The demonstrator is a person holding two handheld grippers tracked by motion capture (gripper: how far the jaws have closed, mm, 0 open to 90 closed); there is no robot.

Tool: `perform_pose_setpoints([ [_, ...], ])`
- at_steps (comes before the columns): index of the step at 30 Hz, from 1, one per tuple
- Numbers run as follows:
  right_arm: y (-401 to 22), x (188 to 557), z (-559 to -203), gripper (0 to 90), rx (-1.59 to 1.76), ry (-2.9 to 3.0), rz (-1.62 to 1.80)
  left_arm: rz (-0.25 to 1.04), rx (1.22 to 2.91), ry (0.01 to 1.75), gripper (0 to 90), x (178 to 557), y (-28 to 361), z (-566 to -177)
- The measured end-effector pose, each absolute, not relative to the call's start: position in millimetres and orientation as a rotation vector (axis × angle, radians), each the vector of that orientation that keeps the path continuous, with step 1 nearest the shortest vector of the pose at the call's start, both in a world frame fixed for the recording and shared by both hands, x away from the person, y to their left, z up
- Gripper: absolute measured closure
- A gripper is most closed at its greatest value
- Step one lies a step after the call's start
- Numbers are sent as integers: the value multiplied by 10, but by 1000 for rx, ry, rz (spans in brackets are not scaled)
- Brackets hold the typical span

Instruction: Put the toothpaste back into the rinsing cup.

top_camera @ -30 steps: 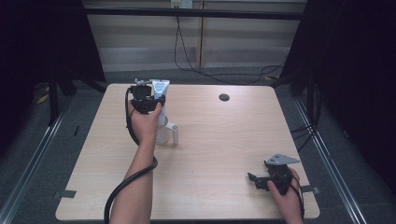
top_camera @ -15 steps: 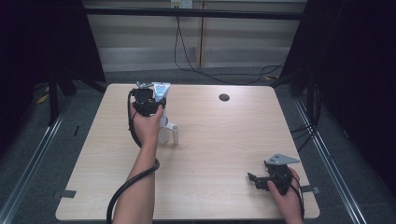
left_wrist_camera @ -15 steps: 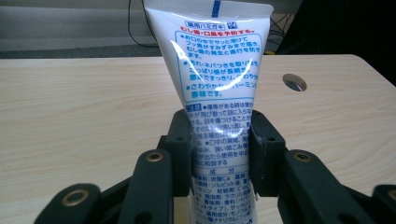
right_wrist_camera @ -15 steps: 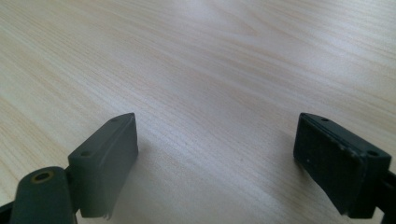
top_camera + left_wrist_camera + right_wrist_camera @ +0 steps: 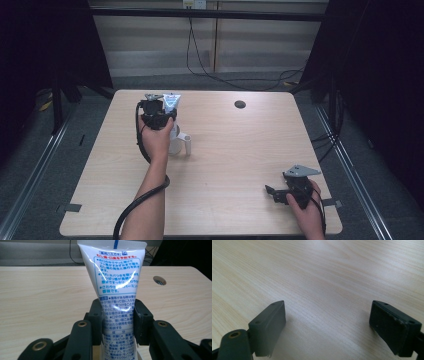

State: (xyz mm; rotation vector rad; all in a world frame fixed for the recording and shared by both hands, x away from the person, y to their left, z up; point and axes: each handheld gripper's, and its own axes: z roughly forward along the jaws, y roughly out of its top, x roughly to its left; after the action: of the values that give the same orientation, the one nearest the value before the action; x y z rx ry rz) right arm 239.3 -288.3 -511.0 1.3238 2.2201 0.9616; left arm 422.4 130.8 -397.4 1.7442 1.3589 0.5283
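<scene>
Left gripper (image 5: 117,320), left gripper view: both jaws press the sides of a white tube (image 5: 116,290), which stands upright between them, its flat crimped end uppermost; blue and red print covers the face toward the camera. In the high view the same gripper (image 5: 159,109) is raised over the far left part of the table (image 5: 225,150), with the tube's (image 5: 171,101) wide end showing just right of the gripper. A white cup (image 5: 178,142) with a handle stands directly under the hand; whether the tube's lower end reaches into it cannot be told.

Right gripper (image 5: 328,327), right gripper view: jaws set wide apart, nothing between them, low over bare wood grain. In the high view it (image 5: 277,192) sits at the near right corner, jaws pointing left, well apart from the left gripper.

Surface: pale wooden table with rounded corners and a dark round hole (image 5: 240,104) right of the left gripper, near the far edge. Cables (image 5: 200,55) hang against a light wall panel beyond; grey floor and dark curtains flank the table.

The printed text is legible in the left gripper view; the cup appears in the high view.
</scene>
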Motion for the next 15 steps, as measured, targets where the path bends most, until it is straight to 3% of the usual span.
perform_pose_setpoints([
  [15, -2882, 2393, -5110, 133, 1323, 2220, 961, 530, 1736, 1350, 655, 4136, 1317, -4051],
])
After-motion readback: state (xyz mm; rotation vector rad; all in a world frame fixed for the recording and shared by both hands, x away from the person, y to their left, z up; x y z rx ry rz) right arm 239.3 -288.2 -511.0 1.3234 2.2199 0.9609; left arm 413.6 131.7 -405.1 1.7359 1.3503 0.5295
